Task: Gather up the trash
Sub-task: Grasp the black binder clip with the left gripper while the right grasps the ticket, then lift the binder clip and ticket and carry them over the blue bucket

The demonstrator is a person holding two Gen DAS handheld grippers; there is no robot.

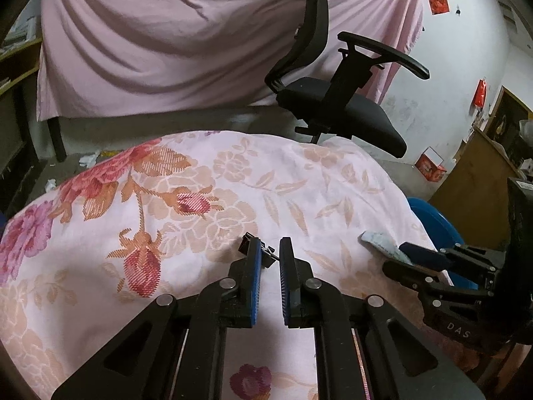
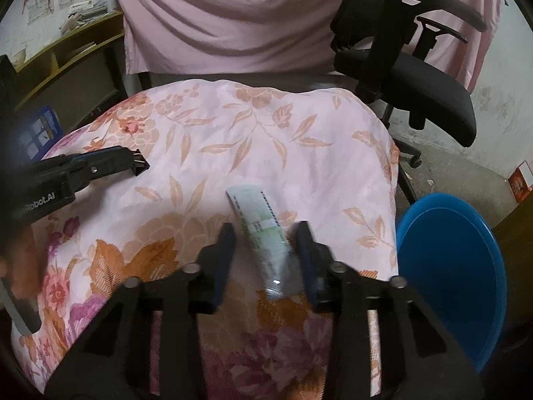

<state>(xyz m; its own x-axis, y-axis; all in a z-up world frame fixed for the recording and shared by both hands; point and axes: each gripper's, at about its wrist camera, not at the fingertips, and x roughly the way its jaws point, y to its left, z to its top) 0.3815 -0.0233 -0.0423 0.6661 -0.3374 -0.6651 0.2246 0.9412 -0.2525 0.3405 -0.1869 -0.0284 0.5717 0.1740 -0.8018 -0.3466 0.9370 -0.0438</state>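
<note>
The tube [image 2: 263, 233] lies on the table's cloth [image 2: 233, 140]. The bin [image 2: 449, 266] stands right of the table, the office chair [image 2: 416, 76] behind it.
</note>
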